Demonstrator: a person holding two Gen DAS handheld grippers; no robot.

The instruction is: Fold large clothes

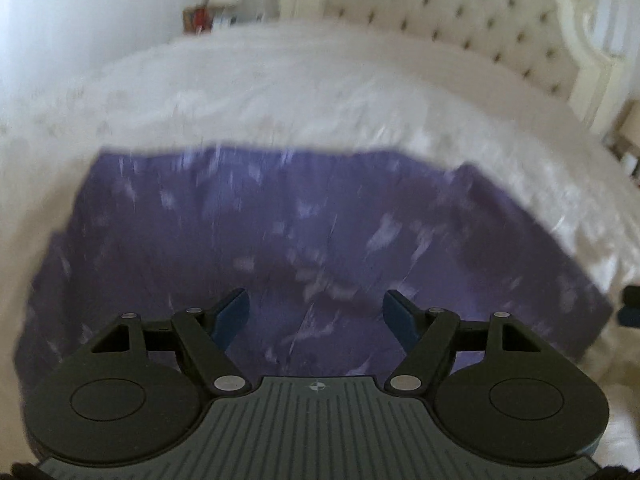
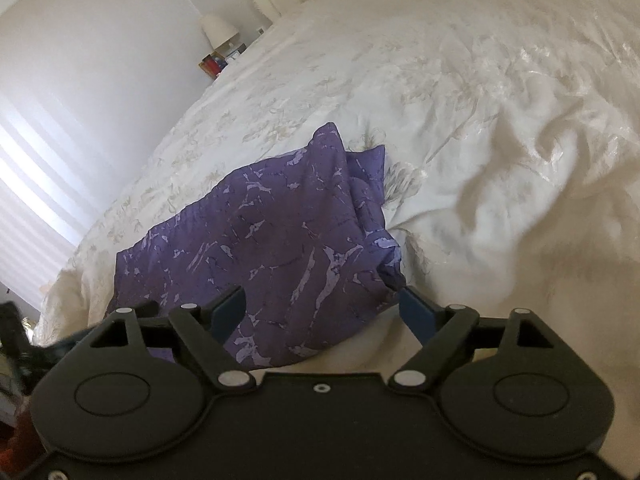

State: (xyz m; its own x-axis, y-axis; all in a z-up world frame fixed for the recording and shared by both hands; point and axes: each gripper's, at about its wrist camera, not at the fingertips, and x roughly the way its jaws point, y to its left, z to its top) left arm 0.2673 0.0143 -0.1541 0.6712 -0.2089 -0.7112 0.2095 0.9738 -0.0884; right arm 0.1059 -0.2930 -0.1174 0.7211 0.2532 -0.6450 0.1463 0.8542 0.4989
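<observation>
A purple garment [image 1: 304, 232] with pale marbled streaks lies spread flat on a white bed [image 1: 280, 92]. The left wrist view is blurred. My left gripper [image 1: 316, 312] hovers over the garment's near part, jaws wide apart, nothing between the blue pads. In the right wrist view the same purple garment [image 2: 272, 240] lies folded, its right edge bunched up. My right gripper [image 2: 322, 308] stands open over the garment's near right corner, and its right fingertip [image 2: 416, 308] sits beside the bunched edge without pinching it.
A cream tufted headboard [image 1: 460, 12] rises at the bed's far end. A nightstand with a lamp [image 2: 218, 30] and small items [image 2: 214, 64] stands by the wall. The white bedspread [image 2: 500, 140] is rumpled to the right of the garment.
</observation>
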